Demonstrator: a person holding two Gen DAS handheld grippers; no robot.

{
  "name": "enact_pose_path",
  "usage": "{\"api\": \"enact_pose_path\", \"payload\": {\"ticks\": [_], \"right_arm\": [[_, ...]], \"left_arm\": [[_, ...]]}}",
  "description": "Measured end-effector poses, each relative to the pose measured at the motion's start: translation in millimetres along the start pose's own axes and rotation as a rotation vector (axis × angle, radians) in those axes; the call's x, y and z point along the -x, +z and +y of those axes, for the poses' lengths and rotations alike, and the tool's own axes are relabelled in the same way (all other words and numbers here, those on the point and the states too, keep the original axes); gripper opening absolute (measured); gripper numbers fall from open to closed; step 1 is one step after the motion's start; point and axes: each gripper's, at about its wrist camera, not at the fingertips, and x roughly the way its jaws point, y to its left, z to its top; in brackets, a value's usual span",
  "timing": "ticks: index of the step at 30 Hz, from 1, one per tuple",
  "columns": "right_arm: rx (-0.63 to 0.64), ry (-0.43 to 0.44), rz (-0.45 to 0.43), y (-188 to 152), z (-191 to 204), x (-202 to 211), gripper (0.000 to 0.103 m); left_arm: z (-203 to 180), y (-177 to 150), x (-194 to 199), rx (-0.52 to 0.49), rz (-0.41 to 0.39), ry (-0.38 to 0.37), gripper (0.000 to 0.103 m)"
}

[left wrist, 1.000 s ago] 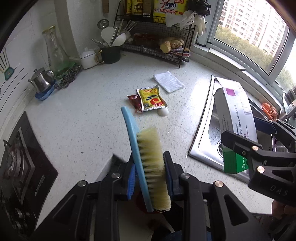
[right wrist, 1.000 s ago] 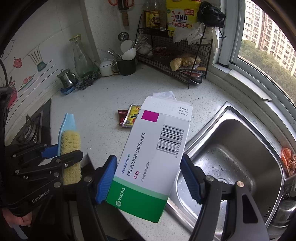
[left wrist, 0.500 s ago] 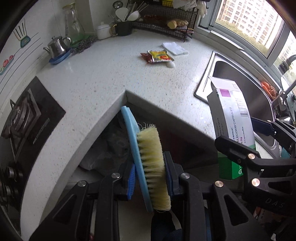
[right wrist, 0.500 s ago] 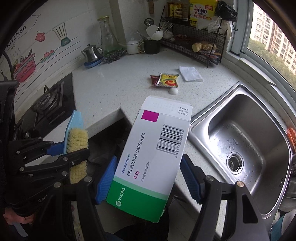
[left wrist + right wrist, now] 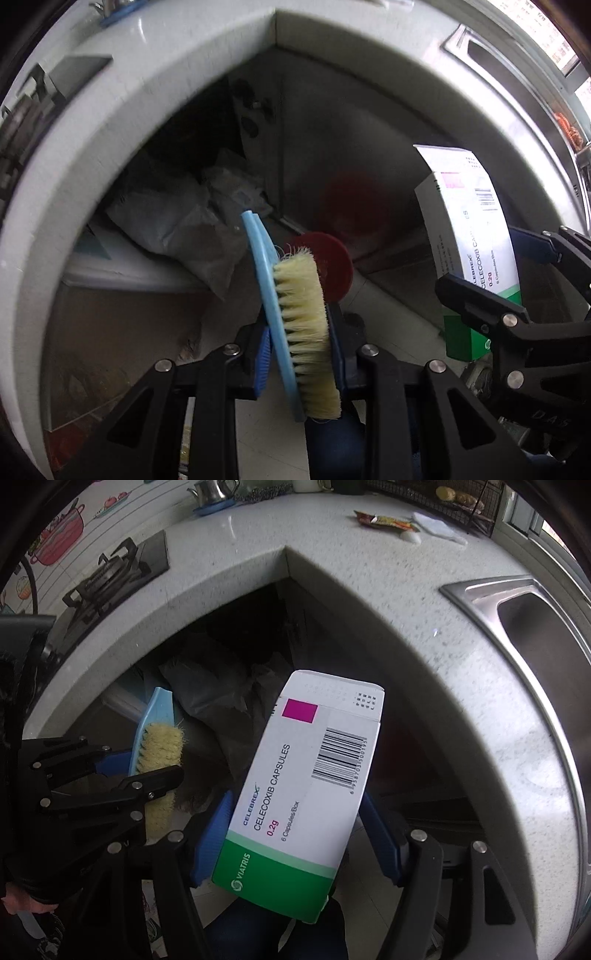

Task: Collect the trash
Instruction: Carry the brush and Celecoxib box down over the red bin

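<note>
White speckled surface (image 5: 369, 602) wraps round an inner corner; dark recess below it w/ grey plastic bags (image 5: 221, 690). Steel sink (image 5: 535, 627) set in surface at right, gas hob (image 5: 110, 576) at left. Med. carton (image 5: 299, 794) (white/green, "Celecoxib capsules") held in right gripper (image 5: 295, 834), fingers (image 5: 208, 840) fairly wide apart, clamped on carton's two sides, below surface edge, in front of recess. Scrub brush (image 5: 295, 325) (blue back, pale bristles) in left gripper (image 5: 297, 354), fingers narrow, pinching back + bristle face; just left of carton, apart. Red round lid (image 5: 328, 266) behind brush, blurred. Snack wrappers (image 5: 384, 520) + white cloth (image 5: 439, 528) lie on far surface.
</note>
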Motion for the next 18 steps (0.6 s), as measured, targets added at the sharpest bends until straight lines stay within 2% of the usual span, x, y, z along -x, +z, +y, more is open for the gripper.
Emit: {"api": "enact_pose_path", "payload": {"ticks": [3,7,11,18], "right_arm": [[-0.006,0.009,0.022,-3.8,-6.4,-34.1,0.067],[-0.015,-0.007,0.032,-3.4,-19.3,-75.9,0.067],[-0.021,-0.009,0.017,-1.0,-31.1,-116.1,0.067],[-0.011,-0.060,0.025,-16.0,-37.5,-170.7,0.067]], "left_arm": [[4.5,-3.9,-35.2,0.019,0.036,-0.044,0.025],[6.2,-4.8,-80.8,-0.002,0.050,-0.056,0.025],[7.0,0.7,-128.5,0.007,0.067,-0.128,0.025],[-3.8,10.6,-197.7,-0.047,0.100,-0.120,0.025]]}}
